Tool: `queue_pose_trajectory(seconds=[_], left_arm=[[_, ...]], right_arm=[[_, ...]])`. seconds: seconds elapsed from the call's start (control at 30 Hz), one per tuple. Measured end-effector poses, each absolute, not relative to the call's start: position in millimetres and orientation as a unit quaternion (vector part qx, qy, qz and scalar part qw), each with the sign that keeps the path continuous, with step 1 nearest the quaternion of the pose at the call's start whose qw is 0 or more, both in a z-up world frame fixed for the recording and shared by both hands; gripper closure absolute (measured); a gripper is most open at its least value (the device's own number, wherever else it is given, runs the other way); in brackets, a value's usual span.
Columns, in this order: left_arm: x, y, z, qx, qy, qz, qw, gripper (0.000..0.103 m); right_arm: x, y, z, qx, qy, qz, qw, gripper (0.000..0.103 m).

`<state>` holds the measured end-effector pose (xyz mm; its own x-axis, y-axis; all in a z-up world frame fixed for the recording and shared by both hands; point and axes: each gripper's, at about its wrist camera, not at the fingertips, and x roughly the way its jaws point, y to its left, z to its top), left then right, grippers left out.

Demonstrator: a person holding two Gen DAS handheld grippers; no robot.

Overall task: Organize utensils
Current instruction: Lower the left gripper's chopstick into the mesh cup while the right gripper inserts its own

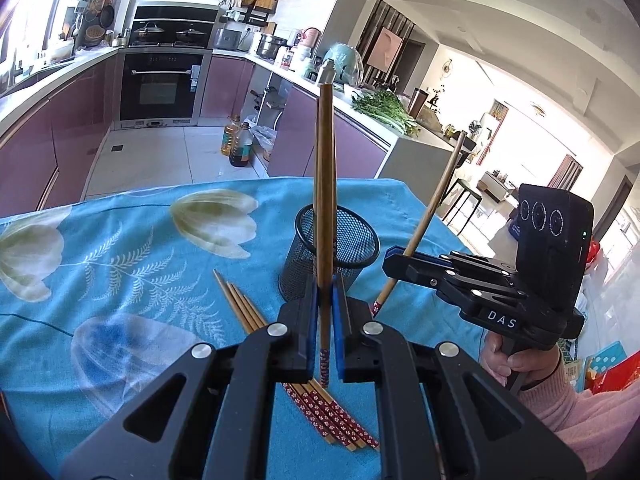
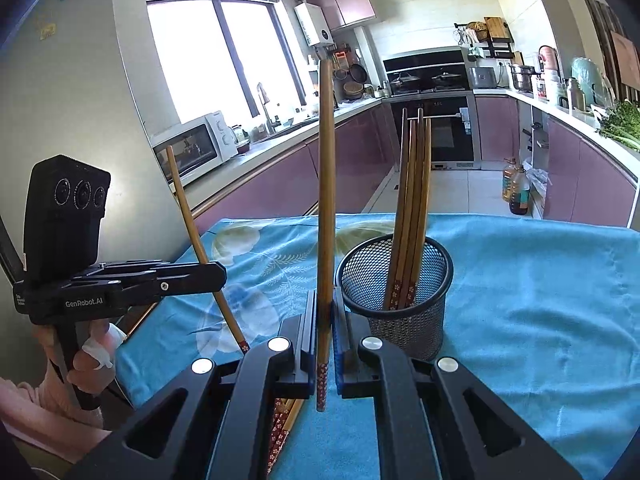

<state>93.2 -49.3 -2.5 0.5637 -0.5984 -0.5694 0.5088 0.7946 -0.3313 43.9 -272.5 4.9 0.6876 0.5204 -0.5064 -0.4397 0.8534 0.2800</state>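
Two claws: left claw and right claw are each closed tight on one chopstick, held near its patterned red end with the plain tip pointing up
Left chopstick: upright between the blue pads, just in front of the mesh cup
Right chopstick: upright too, beside the cup's near rim
Mesh cup: black, standing towards the far edge of the surface, already holding several chopsticks red end down
Loose chopsticks: a small bundle lying flat near the near edge, under the left claw
Step in hand, as I judge it: carry each stick over the rim, keep it vertical, lower the red end inside before letting go, one claw at a time so they do not clash
Risk: a nudge could tip the light cup
Surface: covered by a turquoise flowered cloth
Room: kitchen with mauve cabinets, oven, window, greens on the worktop
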Motion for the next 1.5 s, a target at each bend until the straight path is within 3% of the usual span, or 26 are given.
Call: queue_pose_trajectory(seconds=[1.03,1.5], left_arm=[[116.7,-77.4,75.0,-0.047,0.265,-0.337,0.902,0.096],[130.1,-94.3,81.0,-0.025,0.256,-0.327,0.909,0.096]], right_arm=[[50.8,-289.7,64.6,0.039,0.218,0.234,0.947,0.097],[65.5,-281.5,63.2,0.028,0.215,0.216,0.952,0.097]])
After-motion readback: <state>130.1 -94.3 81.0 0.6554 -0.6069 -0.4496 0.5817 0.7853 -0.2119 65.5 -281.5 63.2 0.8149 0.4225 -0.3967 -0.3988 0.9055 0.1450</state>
